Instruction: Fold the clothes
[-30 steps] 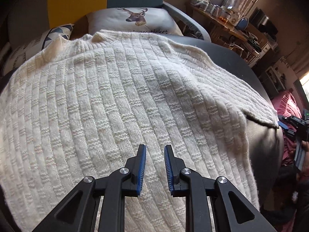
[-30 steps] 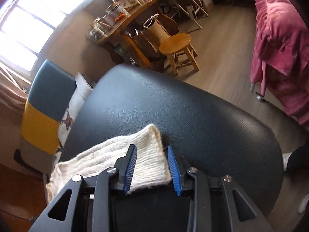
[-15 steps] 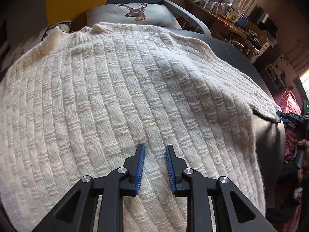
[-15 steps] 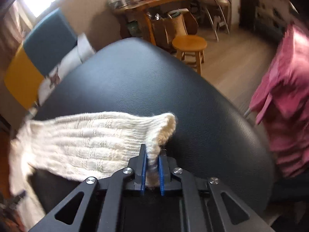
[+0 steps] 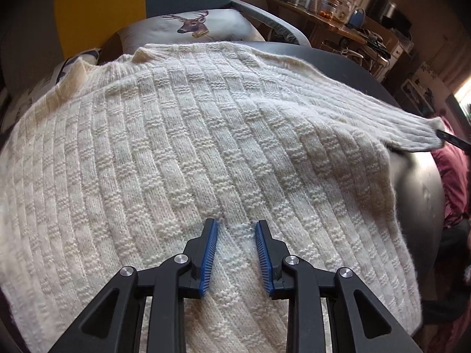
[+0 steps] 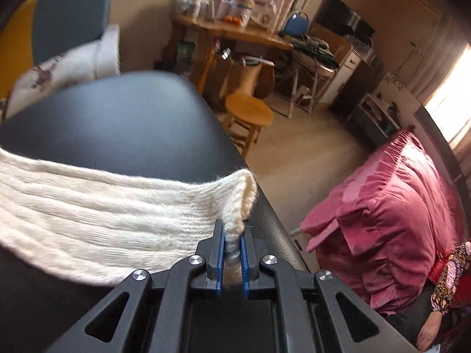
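A cream knitted sweater [image 5: 182,158] lies spread flat across a dark padded counter [image 6: 123,117], its ribbed collar toward the far end near a deer-print cushion [image 5: 191,26], its body covering most of the surface. The left gripper [image 5: 236,253] hovers low over the knit close to the hem, its blue-padded jaws standing apart with only fabric showing between them and nothing caught. The right gripper [image 6: 233,253] is clamped on the cuff of one sleeve [image 6: 97,209], the wool bunched between its pads; in the right wrist view that sleeve stretches out sideways over the counter's edge, lifted slightly at the cuff, and the left wrist view shows the same sleeve drawn taut to the right side. No crease or doubled layer is visible in the body of the garment, so as it lies now the sweater is laid out rather than folded. Judging by the grip on the cuff, the step in hand looks to be bringing that sleeve across the body; the other sleeve cannot be made out, and the folding of the body itself remains to be done. A wooden stool [image 6: 248,113] and a pink bedcover [image 6: 391,206] stand beyond, well apart from the work
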Available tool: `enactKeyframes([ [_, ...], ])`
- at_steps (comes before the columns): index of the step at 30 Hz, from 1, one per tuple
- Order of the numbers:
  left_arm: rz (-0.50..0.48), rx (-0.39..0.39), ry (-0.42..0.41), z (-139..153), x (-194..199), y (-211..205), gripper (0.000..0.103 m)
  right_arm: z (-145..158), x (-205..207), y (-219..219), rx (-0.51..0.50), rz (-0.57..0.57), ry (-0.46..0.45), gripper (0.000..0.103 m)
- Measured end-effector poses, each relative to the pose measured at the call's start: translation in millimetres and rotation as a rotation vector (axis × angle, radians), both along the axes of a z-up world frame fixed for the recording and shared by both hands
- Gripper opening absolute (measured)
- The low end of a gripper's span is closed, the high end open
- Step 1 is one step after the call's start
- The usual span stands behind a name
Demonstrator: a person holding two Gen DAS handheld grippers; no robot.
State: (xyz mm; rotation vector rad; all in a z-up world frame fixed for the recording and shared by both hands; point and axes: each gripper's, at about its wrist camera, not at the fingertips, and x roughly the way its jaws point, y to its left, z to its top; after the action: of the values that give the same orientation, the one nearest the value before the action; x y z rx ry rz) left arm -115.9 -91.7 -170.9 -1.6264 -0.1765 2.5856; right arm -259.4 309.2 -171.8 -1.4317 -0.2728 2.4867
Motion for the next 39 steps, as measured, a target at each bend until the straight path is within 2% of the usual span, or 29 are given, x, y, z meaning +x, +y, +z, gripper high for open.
enactKeyframes([
  [3,-0.044,-0.021,-0.004,1,-1,3,0.029,-15,-1,6,-0.023,-0.028,-0.01,0.01],
  [5,-0.03,0.03,-0.016,4,-3,-4,0.029,-8,3,12,-0.036,-0.046,0.011,0.019],
  [6,-0.02,0.095,-0.018,9,-6,-13,0.029,-1,7,14,-0.028,-0.061,0.037,0.019],
  [8,-0.021,0.146,0.007,20,-15,-23,0.029,24,16,16,0.042,-0.11,0.143,0.022],
  [9,-0.012,0.139,0.033,28,-27,-28,0.029,37,20,14,0.048,-0.109,0.195,0.023],
  [11,0.005,0.125,0.085,43,-50,-37,0.029,62,28,-3,-0.052,-0.012,0.275,0.023],
  [13,0.021,0.112,0.129,57,-77,-45,0.029,71,27,-34,-0.21,0.129,0.259,0.023],
  [15,0.017,0.109,0.144,61,-106,-44,0.029,67,25,-77,-0.298,0.299,0.205,0.023],
  [17,0.009,0.101,0.144,61,-129,-40,0.029,56,22,-125,-0.324,0.444,0.139,0.023],
  [19,-0.017,0.067,0.134,54,-152,-26,0.029,40,14,-161,-0.295,0.504,0.072,0.023],
  [23,-0.082,0.024,0.105,36,-190,5,0.028,3,-14,-172,-0.231,0.436,-0.041,0.023],
  [25,-0.068,0.005,0.104,28,-199,7,0.029,-15,-28,-170,-0.206,0.384,-0.081,0.023],
  [27,-0.053,-0.014,0.103,20,-208,10,0.028,-17,-35,-164,-0.234,0.349,-0.036,0.023],
  [32,-0.017,-0.062,0.1,0,-230,17,0.029,-22,-36,-174,-0.12,0.354,0.041,0.024],
  [34,-0.011,-0.052,0.105,3,-223,15,0.029,-18,-37,-175,-0.109,0.358,0.036,0.024],
  [36,0.011,0.014,0.108,11,-206,6,0.029,-11,-38,-174,-0.123,0.367,0.021,0.024],
  [37,0.024,0.055,0.111,15,-194,0,0.029,-2,-38,-176,-0.157,0.38,0.02,0.024],
  [39,0.023,0.089,0.139,28,-159,-6,0.029,13,-40,-190,-0.255,0.451,0.024,0.024],
])
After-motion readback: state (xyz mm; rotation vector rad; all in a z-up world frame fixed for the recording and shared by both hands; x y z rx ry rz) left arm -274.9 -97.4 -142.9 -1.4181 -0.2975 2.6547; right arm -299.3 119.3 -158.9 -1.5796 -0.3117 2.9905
